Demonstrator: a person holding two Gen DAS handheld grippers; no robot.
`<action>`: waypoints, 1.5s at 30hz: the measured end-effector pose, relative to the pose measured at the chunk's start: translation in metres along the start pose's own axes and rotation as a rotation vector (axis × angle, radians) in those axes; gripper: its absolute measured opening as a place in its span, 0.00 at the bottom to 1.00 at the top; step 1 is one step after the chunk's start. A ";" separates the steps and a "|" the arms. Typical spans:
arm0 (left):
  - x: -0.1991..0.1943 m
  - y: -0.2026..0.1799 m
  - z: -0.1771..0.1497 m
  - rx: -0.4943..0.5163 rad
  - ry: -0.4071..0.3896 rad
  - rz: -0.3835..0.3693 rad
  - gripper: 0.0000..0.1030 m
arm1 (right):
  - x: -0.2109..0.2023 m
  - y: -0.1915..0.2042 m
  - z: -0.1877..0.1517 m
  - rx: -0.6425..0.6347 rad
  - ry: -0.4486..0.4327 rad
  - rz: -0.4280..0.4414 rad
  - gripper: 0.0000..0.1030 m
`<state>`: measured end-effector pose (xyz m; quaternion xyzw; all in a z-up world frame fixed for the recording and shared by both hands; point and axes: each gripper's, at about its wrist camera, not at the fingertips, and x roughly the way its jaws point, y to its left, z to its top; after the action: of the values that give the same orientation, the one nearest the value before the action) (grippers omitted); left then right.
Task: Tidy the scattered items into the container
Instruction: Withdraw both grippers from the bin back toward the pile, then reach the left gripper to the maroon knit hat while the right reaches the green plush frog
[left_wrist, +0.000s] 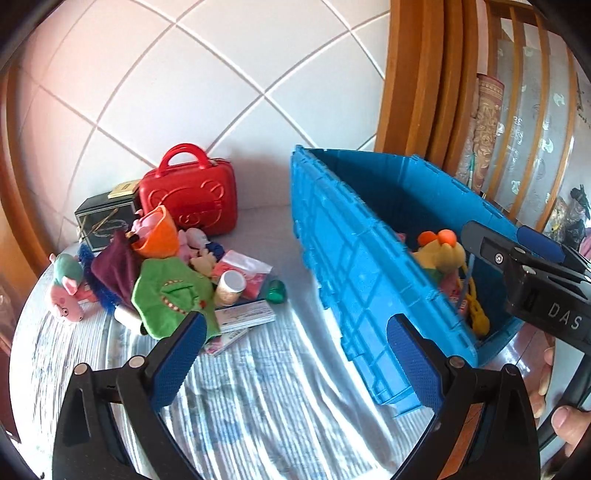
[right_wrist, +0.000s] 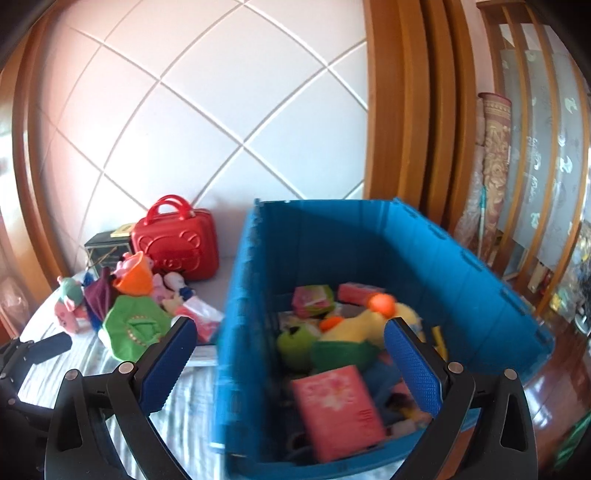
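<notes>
Both grippers' fingers (left_wrist: 413, 363) spread, empty; blue crate (right_wrist: 332, 236) under right fingers (right_wrist: 412, 363).

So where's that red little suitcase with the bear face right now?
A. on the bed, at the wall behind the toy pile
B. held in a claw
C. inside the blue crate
A: the red suitcase stands by the tiled wall, outside the blue crate; both claws hold nothing.

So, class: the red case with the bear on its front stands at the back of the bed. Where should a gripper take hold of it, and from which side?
Probably by the arched twin handles on top of the red case, coming down from above. The case stands upright, so the handles rise clear, and they look narrow enough for the open left gripper, unlike the broad hard shell. Toys crowd its front.
</notes>
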<state>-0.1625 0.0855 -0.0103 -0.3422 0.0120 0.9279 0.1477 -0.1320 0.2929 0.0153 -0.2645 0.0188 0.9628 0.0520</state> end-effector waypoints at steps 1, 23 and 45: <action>0.000 0.016 -0.004 -0.013 0.005 0.009 0.97 | 0.004 0.013 -0.002 0.004 0.005 0.015 1.00; 0.122 0.259 -0.071 -0.324 0.273 0.404 0.97 | 0.196 0.178 -0.074 -0.116 0.356 0.262 1.00; 0.218 0.349 0.001 -0.210 0.233 0.202 0.78 | 0.290 0.278 -0.083 -0.072 0.460 0.206 1.00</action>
<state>-0.4192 -0.1896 -0.1763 -0.4580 -0.0337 0.8882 0.0150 -0.3683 0.0373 -0.2024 -0.4751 0.0228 0.8775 -0.0613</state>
